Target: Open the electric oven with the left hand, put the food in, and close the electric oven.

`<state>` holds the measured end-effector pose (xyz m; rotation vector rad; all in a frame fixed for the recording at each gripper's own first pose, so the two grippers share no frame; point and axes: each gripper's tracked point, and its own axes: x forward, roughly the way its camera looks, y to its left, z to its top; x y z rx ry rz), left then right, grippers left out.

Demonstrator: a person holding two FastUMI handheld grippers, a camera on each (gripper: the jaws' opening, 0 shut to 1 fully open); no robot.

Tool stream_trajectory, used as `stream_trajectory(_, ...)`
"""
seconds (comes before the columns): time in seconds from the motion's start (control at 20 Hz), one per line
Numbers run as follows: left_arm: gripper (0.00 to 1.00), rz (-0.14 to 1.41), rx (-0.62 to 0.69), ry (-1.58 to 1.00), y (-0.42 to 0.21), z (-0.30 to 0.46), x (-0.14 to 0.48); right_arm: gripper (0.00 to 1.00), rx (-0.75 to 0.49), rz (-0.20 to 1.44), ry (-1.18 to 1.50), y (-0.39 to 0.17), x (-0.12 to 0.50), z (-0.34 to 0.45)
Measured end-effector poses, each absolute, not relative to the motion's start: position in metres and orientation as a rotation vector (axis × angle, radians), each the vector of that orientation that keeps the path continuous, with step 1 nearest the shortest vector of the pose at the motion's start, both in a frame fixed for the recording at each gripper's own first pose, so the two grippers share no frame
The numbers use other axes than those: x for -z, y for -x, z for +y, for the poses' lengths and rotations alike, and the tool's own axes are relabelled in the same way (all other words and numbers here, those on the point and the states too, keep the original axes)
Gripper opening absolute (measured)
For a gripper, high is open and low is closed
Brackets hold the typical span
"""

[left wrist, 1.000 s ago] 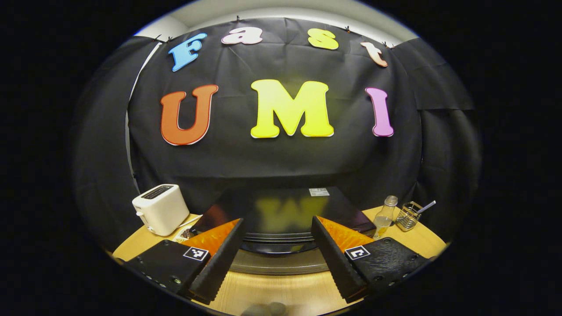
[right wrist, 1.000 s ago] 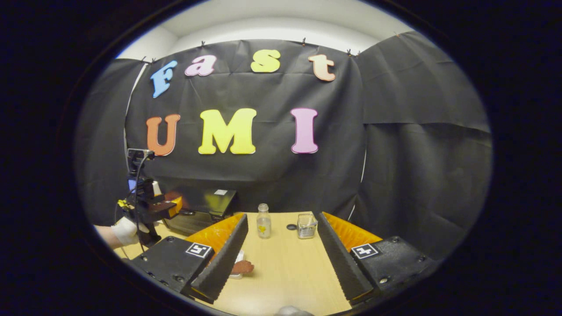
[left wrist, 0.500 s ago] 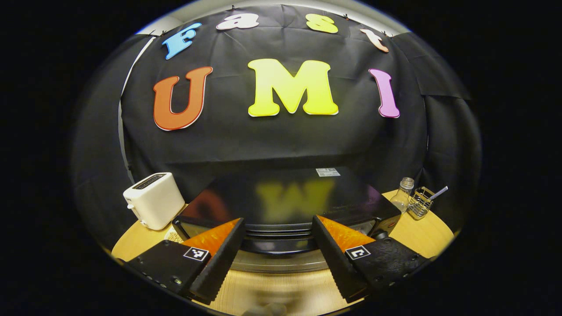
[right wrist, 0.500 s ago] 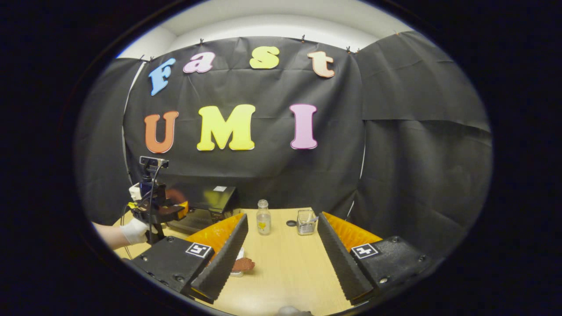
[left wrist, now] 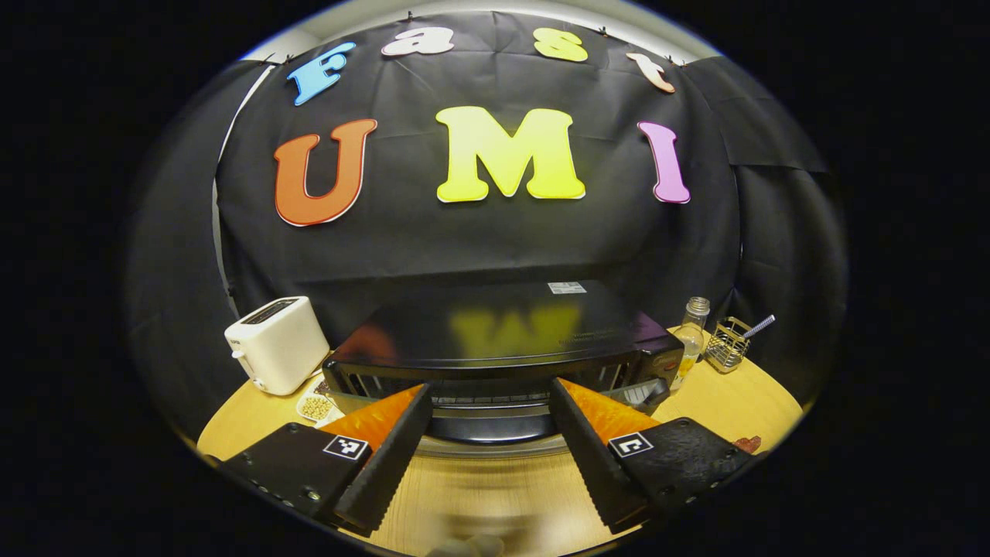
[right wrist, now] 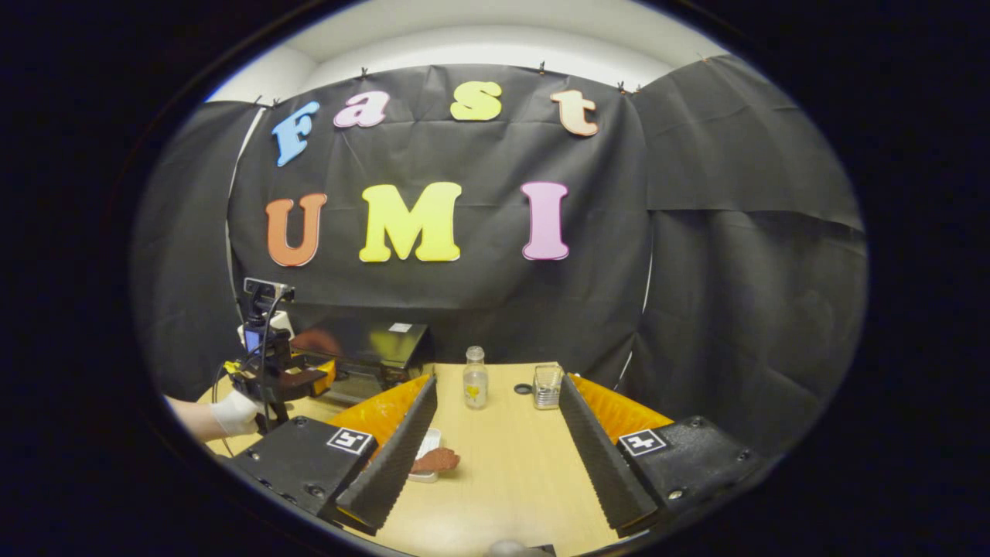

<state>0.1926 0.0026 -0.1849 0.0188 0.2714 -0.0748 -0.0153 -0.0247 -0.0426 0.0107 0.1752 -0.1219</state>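
The black electric oven [left wrist: 495, 329] stands straight ahead in the left gripper view, its door [left wrist: 489, 427] tipped partly down so the wire rack [left wrist: 495, 381] inside shows. My left gripper [left wrist: 489, 385] is open, with the door's top edge and handle lying between its wide-spread fingers. The food, a brown piece [right wrist: 437, 460], lies on a small white dish [right wrist: 427, 447] on the table. Beside it my right gripper [right wrist: 497, 381] hovers open and holds nothing. In the right gripper view the left gripper [right wrist: 282, 379] is at the oven [right wrist: 375, 348], held by a gloved hand [right wrist: 230, 412].
A white toaster [left wrist: 278, 344] and a small dish of beans [left wrist: 313, 406] sit left of the oven. To its right are a glass bottle [left wrist: 692, 329] and a wire basket [left wrist: 727, 348]. The wooden table [right wrist: 510, 480] ends close to the black cloth wall.
The oven door has swung from shut to partly down as the left gripper drew back, and the rack inside has come into sight. The right gripper has barely shifted.
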Motion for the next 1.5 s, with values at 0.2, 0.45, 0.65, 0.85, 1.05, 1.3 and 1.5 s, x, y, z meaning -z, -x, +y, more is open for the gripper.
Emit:
stream_trajectory(0.2, 0.97, 0.278, 0.080, -0.019, -0.170, 0.002, 0.195, 1.00, 0.110, 0.185, -0.014, 0.018, 0.049, -0.020)
stream_trajectory(0.45, 0.97, 0.320, 0.092, -0.019, -0.136, 0.002, 0.221, 1.00, 0.093, 0.206, -0.023, 0.021, 0.061, -0.012)
stream_trajectory(0.65, 0.97, 0.382, 0.098, -0.019, -0.109, 0.002, 0.253, 1.00, 0.090, 0.215, -0.015, 0.022, 0.065, -0.009)
stream_trajectory(0.85, 0.97, 0.467, 0.099, -0.020, -0.087, 0.000, 0.291, 1.00, 0.093, 0.227, -0.009, 0.023, 0.070, -0.008)
stream_trajectory(1.05, 0.96, 0.559, 0.102, -0.025, -0.079, 0.000, 0.331, 1.00, 0.098, 0.252, 0.000, 0.024, 0.079, -0.007)
stream_trajectory(1.3, 0.97, 0.590, 0.102, -0.030, -0.075, -0.002, 0.347, 1.00, 0.101, 0.288, 0.017, 0.026, 0.092, -0.010)
stream_trajectory(1.5, 0.97, 0.547, 0.109, -0.020, -0.075, -0.001, 0.338, 1.00, 0.079, 0.315, -0.014, 0.019, 0.106, -0.012)
